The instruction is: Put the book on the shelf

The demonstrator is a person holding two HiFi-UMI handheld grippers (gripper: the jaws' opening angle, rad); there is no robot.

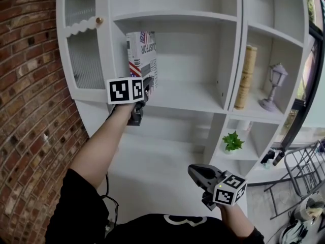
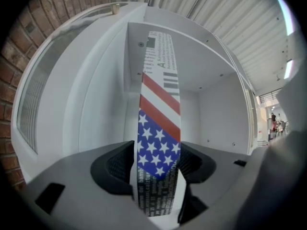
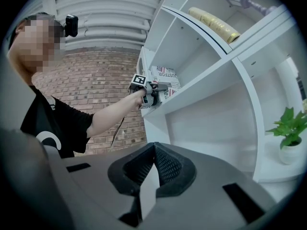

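Note:
The book (image 1: pixel 142 55), with newsprint and a stars-and-stripes cover (image 2: pixel 159 128), stands upright at the left end of a white shelf (image 1: pixel 188 98). My left gripper (image 1: pixel 147 88) reaches up to its lower spine edge. The book sits between the jaws (image 2: pixel 157 164), whose pads stand slightly off its covers, so the gripper is open. My right gripper (image 1: pixel 195 172) hangs low in front of the unit, shut with nothing in it (image 3: pixel 154 162). The right gripper view shows the left gripper (image 3: pixel 152 91) at the book (image 3: pixel 165 75) from the side.
A tan book (image 1: pixel 247 75) leans in the compartment to the right, next to a small lantern ornament (image 1: pixel 274 85). A potted plant (image 1: pixel 232 141) sits one shelf lower. A cabinet door with a knob (image 1: pixel 99 20) is at upper left, and a brick wall (image 1: pixel 25 85) is beyond it.

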